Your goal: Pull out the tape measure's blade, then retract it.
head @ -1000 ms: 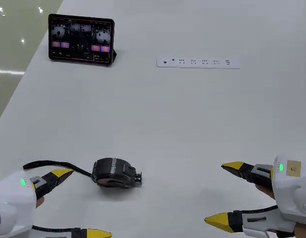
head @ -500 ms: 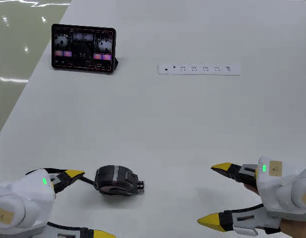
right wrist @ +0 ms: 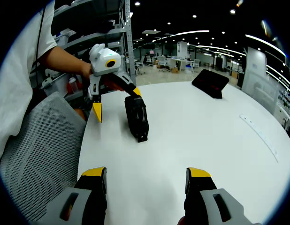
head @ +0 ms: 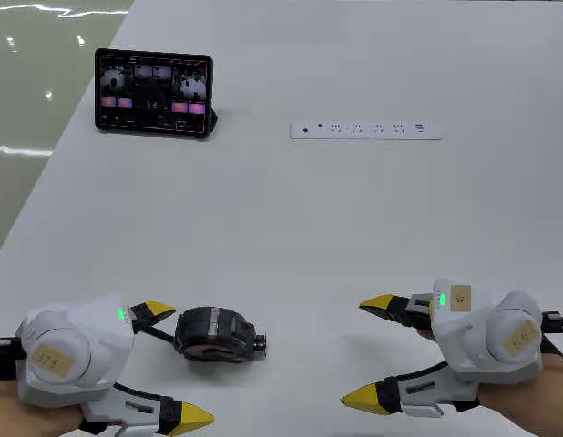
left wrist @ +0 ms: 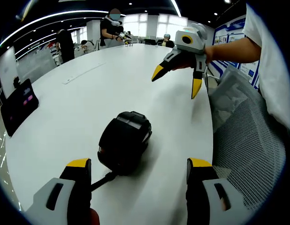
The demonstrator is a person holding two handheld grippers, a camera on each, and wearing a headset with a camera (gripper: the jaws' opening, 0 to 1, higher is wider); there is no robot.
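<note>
A black tape measure (head: 215,334) lies on the white table (head: 336,237) near its front edge, its blade tip pointing right and a black strap trailing left. My left gripper (head: 170,364) stands open just left of it, and the case (left wrist: 125,140) sits a little ahead of the yellow-tipped jaws, not between them. My right gripper (head: 370,350) is open over bare table, well to the right of the tape measure (right wrist: 137,116). The left gripper (right wrist: 112,96) is also seen from the right gripper view, and the right gripper (left wrist: 178,77) from the left gripper view.
A tablet (head: 154,93) with a lit screen stands at the far left of the table. A white power strip (head: 365,129) lies at the far middle. A mesh chair (right wrist: 39,154) is behind the table's front edge.
Both grippers have moved inward toward the tape measure. The left one has come up close to its strap end. The tape measure has not moved on the table.
</note>
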